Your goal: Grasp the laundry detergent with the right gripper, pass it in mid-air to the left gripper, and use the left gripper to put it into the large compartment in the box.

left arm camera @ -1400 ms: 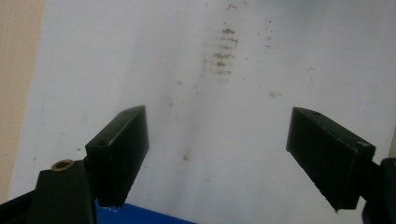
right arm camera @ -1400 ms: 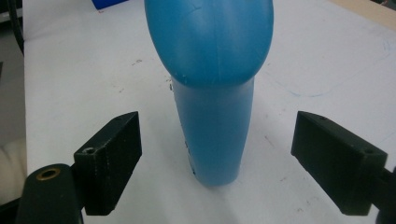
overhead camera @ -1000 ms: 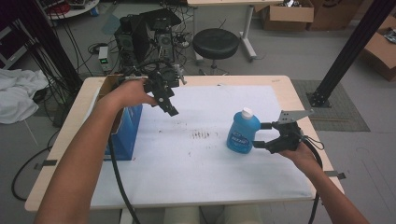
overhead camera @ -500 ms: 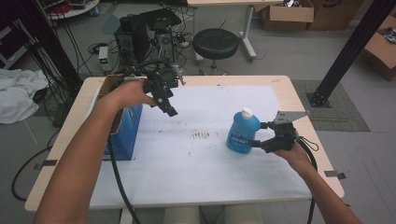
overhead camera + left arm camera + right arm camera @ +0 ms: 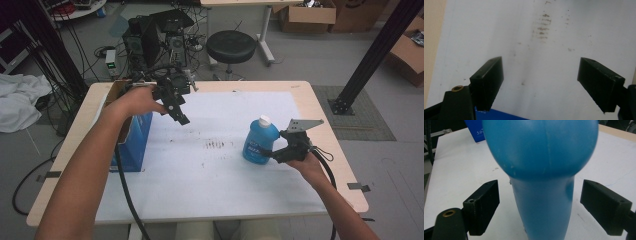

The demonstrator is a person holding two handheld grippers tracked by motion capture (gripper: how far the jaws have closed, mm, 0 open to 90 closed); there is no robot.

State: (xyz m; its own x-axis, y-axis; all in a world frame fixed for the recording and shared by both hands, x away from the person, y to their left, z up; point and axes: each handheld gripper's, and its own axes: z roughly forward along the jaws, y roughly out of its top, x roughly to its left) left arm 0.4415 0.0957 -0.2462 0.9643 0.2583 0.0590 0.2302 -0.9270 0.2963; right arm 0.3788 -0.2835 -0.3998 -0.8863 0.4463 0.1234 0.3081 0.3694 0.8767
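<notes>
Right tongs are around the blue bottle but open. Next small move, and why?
Probably close the right tongs on the blue bottle. Its narrow part sits centred between the jaws with a gap on both sides, so nothing grips it yet. The bottle stands upright on the table.

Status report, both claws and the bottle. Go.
Left claw open, empty, above the mat beside blue box. Right claw open, straddling blue bottle, not clamped. Nothing blocking.

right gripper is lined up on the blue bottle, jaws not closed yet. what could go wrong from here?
1. The jaws of the right gripper straddle the blue bottle at its narrow part, under the bulge; a weak close may let it slip or tip.
2. The bottle stands upright, so a nudge could topple it.
</notes>
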